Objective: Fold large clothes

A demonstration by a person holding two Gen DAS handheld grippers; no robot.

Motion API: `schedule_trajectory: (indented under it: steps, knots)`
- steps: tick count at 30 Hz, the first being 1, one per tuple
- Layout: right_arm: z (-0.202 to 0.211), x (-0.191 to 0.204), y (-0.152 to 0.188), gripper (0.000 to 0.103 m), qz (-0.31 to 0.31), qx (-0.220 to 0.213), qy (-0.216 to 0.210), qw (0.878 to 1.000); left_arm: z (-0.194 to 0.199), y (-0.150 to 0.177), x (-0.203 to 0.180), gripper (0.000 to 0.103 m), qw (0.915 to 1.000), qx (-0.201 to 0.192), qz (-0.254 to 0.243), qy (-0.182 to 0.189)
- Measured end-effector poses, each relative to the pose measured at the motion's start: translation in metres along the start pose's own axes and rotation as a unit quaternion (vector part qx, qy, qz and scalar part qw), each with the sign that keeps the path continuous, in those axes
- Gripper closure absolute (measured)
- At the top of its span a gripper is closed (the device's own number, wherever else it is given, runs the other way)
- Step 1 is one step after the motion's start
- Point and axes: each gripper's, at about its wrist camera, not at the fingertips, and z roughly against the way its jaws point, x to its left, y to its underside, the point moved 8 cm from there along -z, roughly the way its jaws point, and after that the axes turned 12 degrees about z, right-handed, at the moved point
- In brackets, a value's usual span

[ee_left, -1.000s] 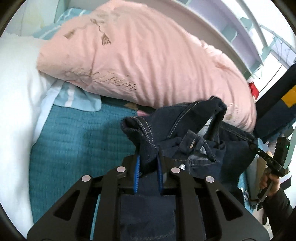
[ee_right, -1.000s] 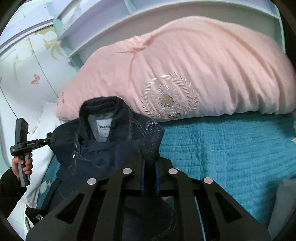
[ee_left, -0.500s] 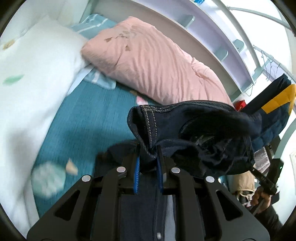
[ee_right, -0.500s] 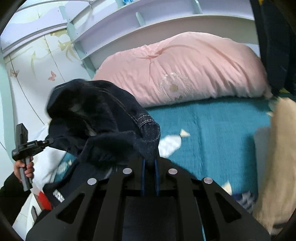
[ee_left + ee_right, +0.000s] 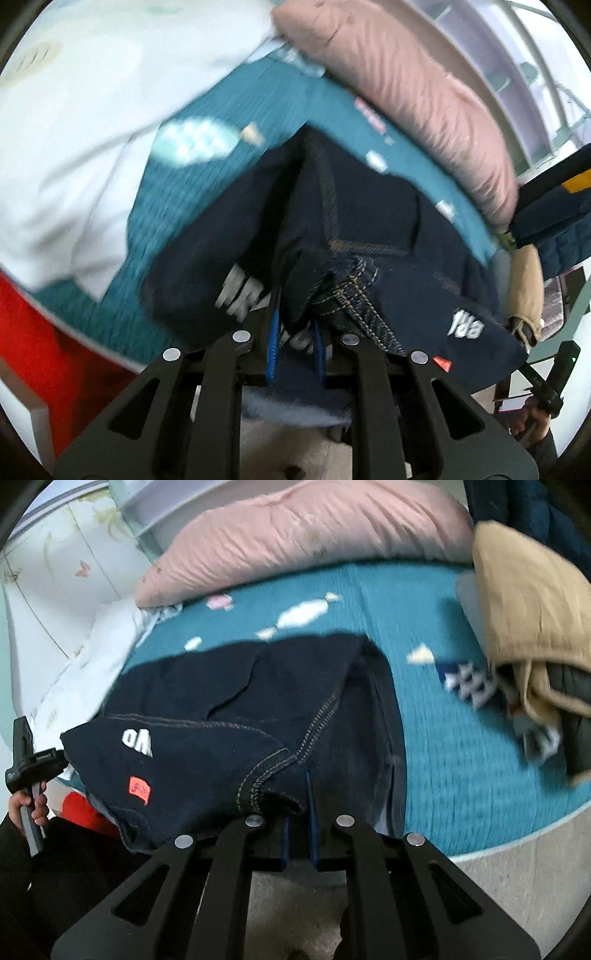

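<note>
A dark navy denim garment (image 5: pixel 373 221) with tan stitching, white letters and an orange patch lies across the front of the teal bed cover (image 5: pixel 207 206). My left gripper (image 5: pixel 295 328) is shut on a bunched edge of it near the bed's front edge. In the right wrist view the same garment (image 5: pixel 229 709) spreads over the cover (image 5: pixel 436 723), and my right gripper (image 5: pixel 297 805) is shut on its stitched edge. The left gripper (image 5: pixel 26 753) shows at the far left there, and the right gripper (image 5: pixel 554 380) shows at the lower right of the left wrist view.
A large pink pillow (image 5: pixel 406 85) lies along the headboard, also in the right wrist view (image 5: pixel 295 535). A white duvet (image 5: pixel 74 110) is at the left. A tan garment pile (image 5: pixel 532 613) sits at the bed's right side. Something red (image 5: pixel 44 332) is below the bed edge.
Both grippers have pulled back and down toward the bed's front edge with the garment. The garment, held up and bunched before, now lies spread over the teal cover.
</note>
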Motion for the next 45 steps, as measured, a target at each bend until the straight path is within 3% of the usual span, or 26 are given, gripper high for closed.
schedule_trajectory:
  steps: [3,6,8,10,11,12,14,16,17,20,22,23,24,26,28,31,34,36,39,42,45]
  knots:
    - [-0.007,-0.009,0.01,0.09,-0.031,0.01,-0.007,0.999,-0.001,0.007,0.024,0.087,0.999,0.007,0.025,-0.035]
    - [-0.003,-0.015,0.017,0.084,-0.032,0.043,0.025,0.998,0.017,0.009,0.037,0.084,0.9979,-0.001,0.047,-0.046]
    - [0.009,-0.016,0.021,0.084,-0.027,0.054,0.036,0.998,0.035,0.006,0.034,0.076,0.9973,-0.026,0.023,-0.065]
    - [0.03,-0.016,0.019,0.083,-0.026,0.048,0.053,0.997,0.054,0.003,0.019,0.074,0.9953,-0.051,-0.011,-0.082]
    - [0.038,-0.015,0.016,0.082,-0.026,0.039,0.058,0.997,0.058,0.003,0.01,0.071,0.9945,-0.06,-0.022,-0.083]
    - [0.048,-0.012,0.009,0.083,-0.022,0.027,0.06,0.998,0.068,0.001,-0.007,0.062,0.9917,-0.085,-0.044,-0.087]
    - [0.065,0.002,-0.011,0.082,-0.015,-0.005,0.064,0.998,0.078,0.0,-0.037,0.059,0.9864,-0.117,-0.076,-0.086]
    - [0.063,0.023,-0.032,0.085,-0.008,-0.025,0.04,0.999,0.076,0.003,-0.079,0.036,0.9827,-0.129,-0.115,-0.067]
    - [0.055,0.035,-0.042,0.086,-0.002,-0.026,0.025,0.999,0.071,0.005,-0.096,0.015,0.9806,-0.13,-0.132,-0.063]
    - [0.014,0.056,-0.054,0.096,0.005,-0.005,0.014,1.0,0.036,0.017,-0.137,0.014,0.9722,-0.121,-0.187,-0.072]
    - [-0.02,0.058,-0.045,0.097,-0.003,0.032,0.01,0.999,0.005,0.027,-0.143,0.014,0.9715,-0.085,-0.205,-0.083]
    - [-0.041,0.052,-0.033,0.101,-0.006,0.062,0.027,0.998,-0.01,0.03,-0.135,0.014,0.97,-0.07,-0.206,-0.108]
    - [-0.058,0.045,-0.018,0.103,-0.01,0.085,0.035,0.996,-0.03,0.033,-0.114,0.014,0.9664,-0.049,-0.197,-0.157]
    - [-0.08,0.029,0.014,0.103,-0.045,0.133,0.039,0.989,-0.044,0.038,-0.09,0.014,0.973,-0.028,-0.17,-0.154]
    - [-0.08,0.022,0.024,0.103,-0.081,0.117,0.007,0.99,-0.05,0.043,-0.075,0.014,0.9819,-0.021,-0.144,-0.122]
    - [-0.071,0.032,0.004,0.103,-0.062,0.118,0.037,0.99,-0.05,0.046,-0.072,0.014,0.9802,-0.037,-0.157,-0.115]
    - [-0.065,0.08,-0.05,0.103,-0.032,0.064,-0.01,0.997,-0.05,0.046,-0.07,0.014,0.9821,-0.039,-0.151,-0.106]
    - [-0.078,0.112,-0.074,0.102,-0.026,0.052,-0.044,0.997,-0.052,0.047,-0.07,0.014,0.9828,-0.037,-0.151,-0.1]
    - [-0.114,0.151,-0.105,0.102,-0.014,0.05,-0.058,0.997,-0.051,0.047,-0.071,0.014,0.9838,-0.035,-0.151,-0.091]
    - [-0.152,0.157,-0.125,0.102,-0.034,0.062,-0.057,0.996,-0.052,0.049,-0.071,0.014,0.9837,-0.036,-0.155,-0.084]
    - [-0.186,0.147,-0.113,0.103,-0.043,0.105,-0.047,0.992,-0.052,0.047,-0.071,0.014,0.9846,-0.034,-0.153,-0.077]
